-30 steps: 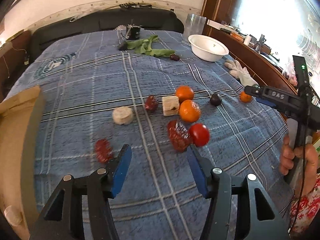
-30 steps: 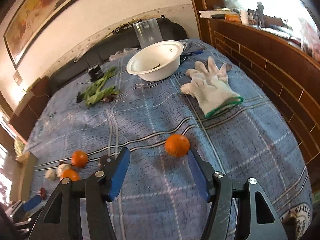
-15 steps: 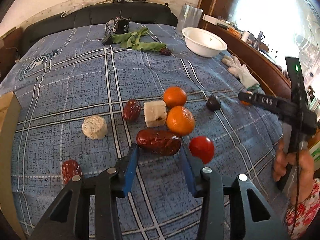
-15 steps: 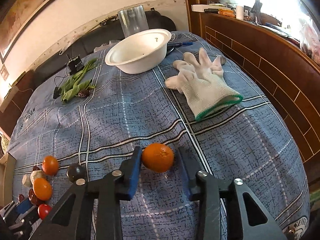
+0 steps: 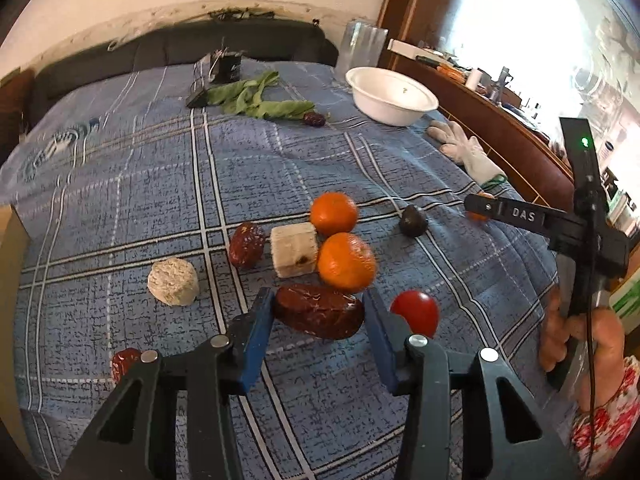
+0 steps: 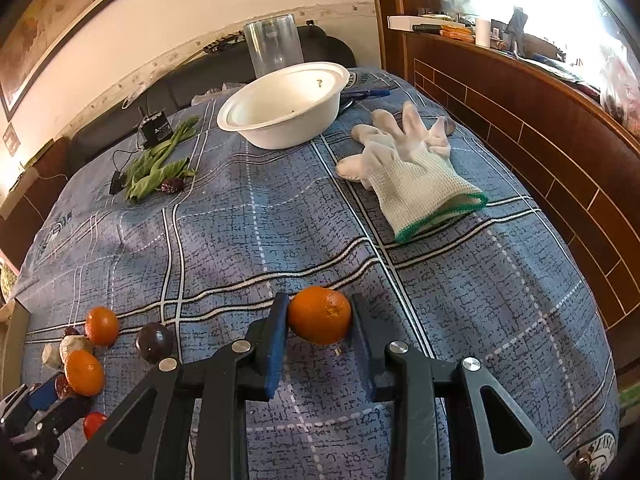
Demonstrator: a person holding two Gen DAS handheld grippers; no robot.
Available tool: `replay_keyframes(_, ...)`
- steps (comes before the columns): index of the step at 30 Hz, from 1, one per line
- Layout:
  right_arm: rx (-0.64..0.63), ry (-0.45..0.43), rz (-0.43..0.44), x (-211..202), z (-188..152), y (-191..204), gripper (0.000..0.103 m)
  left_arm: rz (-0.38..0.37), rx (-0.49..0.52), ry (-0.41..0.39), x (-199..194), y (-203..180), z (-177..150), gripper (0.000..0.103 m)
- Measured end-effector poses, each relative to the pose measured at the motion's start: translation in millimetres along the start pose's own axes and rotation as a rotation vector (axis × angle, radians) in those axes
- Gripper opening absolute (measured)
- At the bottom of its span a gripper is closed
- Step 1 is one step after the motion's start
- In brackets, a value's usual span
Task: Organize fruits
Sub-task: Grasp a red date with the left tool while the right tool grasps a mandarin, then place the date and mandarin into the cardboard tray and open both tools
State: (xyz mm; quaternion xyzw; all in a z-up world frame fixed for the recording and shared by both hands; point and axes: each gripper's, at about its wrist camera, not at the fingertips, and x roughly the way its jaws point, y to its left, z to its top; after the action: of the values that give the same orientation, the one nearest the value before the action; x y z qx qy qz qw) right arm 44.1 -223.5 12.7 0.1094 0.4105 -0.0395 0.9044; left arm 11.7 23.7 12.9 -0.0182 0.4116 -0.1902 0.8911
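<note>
- Left gripper point(image 5: 319, 312) is clamping its blue pads on both ends of the big wrinkled red date point(image 5: 319, 311), which is sitting on the blue plaid cloth point(image 5: 160, 184); its jaws have just been closing in, then easing a hair wider, and they're standing only partly apart because the date is filling the gap.
- Right gripper point(image 6: 319, 320) is squeezing a small orange point(image 6: 319, 314) between its pads, jaws having just been closing onto it, and the orange is resting on the cloth well clear of the other fruit.
- White bowl point(image 6: 285, 104) is sitting at the far end of the cloth with a clear plastic tub point(image 6: 273, 44) right behind it.
- White work glove point(image 6: 412, 178) with a green cuff is lying flat near the bowl, beside the wooden wall.
- Leafy greens point(image 5: 256, 98) are lying at the far end, with a small dark fruit touching their tip.
- Two more oranges point(image 5: 346, 262) are sitting just behind the held date, the nearer one touching a pale cube point(image 5: 294, 249).
- Pale round chunk point(image 5: 173, 281) is sitting to the left, apart from the rest.
- Cherry tomato point(image 5: 415, 312) is sitting just beside the left gripper's right finger.
- Smaller red date point(image 5: 247, 245) is lying next to the cube, and a dark round fruit point(image 5: 413, 221) is off to the right.
</note>
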Motion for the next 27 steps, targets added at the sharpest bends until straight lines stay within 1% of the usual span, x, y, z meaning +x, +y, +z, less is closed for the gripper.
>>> replay_keyframes(4,0.001,-0.020,0.022,-7.9,-4.7,2.5,0.031,0.005,-0.013,-0.028,-7.5,1.9,-2.5,0.044)
replay_keyframes(8,-0.007,-0.044,0.056,-24.6,-10.9,13.6,0.031,-0.006,-0.062,-0.055,-26.4,11.0,-4.3,0.044)
replay_keyframes(10,-0.024,-0.057,0.081,-37.9,-15.9,24.2,0.031,-0.018,-0.096,-0.082,-46.4,17.6,-6.6,0.044)
replay_keyframes(12,-0.042,-0.064,0.117,-52.1,-22.0,36.4,0.031,-0.013,-0.122,-0.095,-65.2,25.1,-10.5,0.044)
replay_keyframes(15,-0.097,-0.068,0.179,-71.7,-30.9,66.8,0.031,0.000,-0.178,-0.117,-101.3,47.8,-19.1,0.044)
replay_keyframes(18,-0.160,-0.052,0.273,-86.5,-40.1,109.4,0.032,0.060,-0.228,-0.145,-131.5,75.6,-26.0,0.044)
replay_keyframes(22,-0.265,-0.021,0.397,-100.4,-56.6,174.4,0.032,0.218,-0.281,-0.175,-169.5,125.6,-39.4,0.044)
replay_keyframes(24,-0.311,0.000,0.456,-105.1,-66.0,202.5,0.032,0.299,-0.317,-0.160,-181.9,155.2,-45.8,0.044)
replay_keyframes(25,-0.343,0.017,0.499,-107.8,-73.4,224.2,0.032,0.322,-0.331,-0.154,-185.9,166.3,-48.7,0.044)
replay_keyframes(27,-0.385,0.042,0.550,-110.4,-83.9,252.0,0.032,0.385,-0.362,-0.131,-192.6,193.3,-55.1,0.044)
